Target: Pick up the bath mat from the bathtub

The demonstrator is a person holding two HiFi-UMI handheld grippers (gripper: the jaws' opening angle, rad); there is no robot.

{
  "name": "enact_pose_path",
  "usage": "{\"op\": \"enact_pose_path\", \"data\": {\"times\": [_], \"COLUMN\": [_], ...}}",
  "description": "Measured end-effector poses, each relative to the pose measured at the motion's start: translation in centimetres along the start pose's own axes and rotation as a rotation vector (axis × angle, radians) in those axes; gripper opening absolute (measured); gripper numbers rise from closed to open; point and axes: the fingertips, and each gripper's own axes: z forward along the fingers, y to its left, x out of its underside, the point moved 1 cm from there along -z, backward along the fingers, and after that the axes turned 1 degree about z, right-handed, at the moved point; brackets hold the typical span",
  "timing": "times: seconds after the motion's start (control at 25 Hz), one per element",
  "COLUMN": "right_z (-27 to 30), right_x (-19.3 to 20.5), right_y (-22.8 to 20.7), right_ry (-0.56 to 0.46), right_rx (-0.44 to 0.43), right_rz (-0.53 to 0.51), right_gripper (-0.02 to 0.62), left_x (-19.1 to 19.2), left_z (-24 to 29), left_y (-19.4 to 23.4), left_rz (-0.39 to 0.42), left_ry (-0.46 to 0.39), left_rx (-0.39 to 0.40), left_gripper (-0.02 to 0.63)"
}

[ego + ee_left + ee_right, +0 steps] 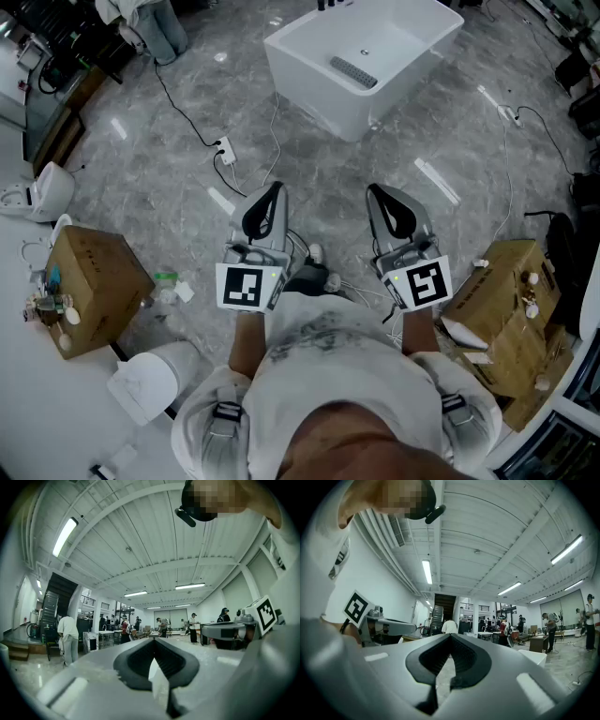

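Grey marbled floor (187,159) underfoot, cables trailing. Clenched shut on nothing: fingers (136,663) of left gripper (269,199) and right gripper (382,199) alike, held level, side by side, well short of the bathtub (319,103). Straight ahead, inside that white, smooth, boxy bathtub: bath mat (353,72), a dark ribbed strip flat on the bottom, long axis slanting across. Likely slightly nearer the right gripper.

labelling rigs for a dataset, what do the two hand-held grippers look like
The left hand-held gripper and right hand-held gripper match: light grey bodies, black ribbed loop-shaped pads, each with a white cube bearing black square markers. The person wears a white shirt.
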Motion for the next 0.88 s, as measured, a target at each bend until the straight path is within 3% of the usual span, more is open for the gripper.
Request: {"op": "enact_pose_path", "data": {"times": [0.4, 0.64, 0.88], "right_z": [0.0, 3.0, 8.5], "right_x": [0.5, 2.0, 3.7], "right_y": [-0.3, -3.4, -7.8], "right_ry": [0.000, 0.006, 0.034], "right_rx": [0.005, 0.027, 0.056], "right_rz": [0.005, -0.005, -0.012], "right_gripper": [0.002, 0.002, 0.002], "left_x": [-0.2, 1.2, 2.1], "left_z": [0.8, 4.9, 11.1], "left_y": [-0.5, 0.9, 4.2], "left_rz": [0.011, 0.009, 0.026], "left_ry": [0.004, 0.039, 0.023], "left_rx": [-0.005, -0.002, 0.030], "left_gripper": [0.005, 0.005, 0.005]}}
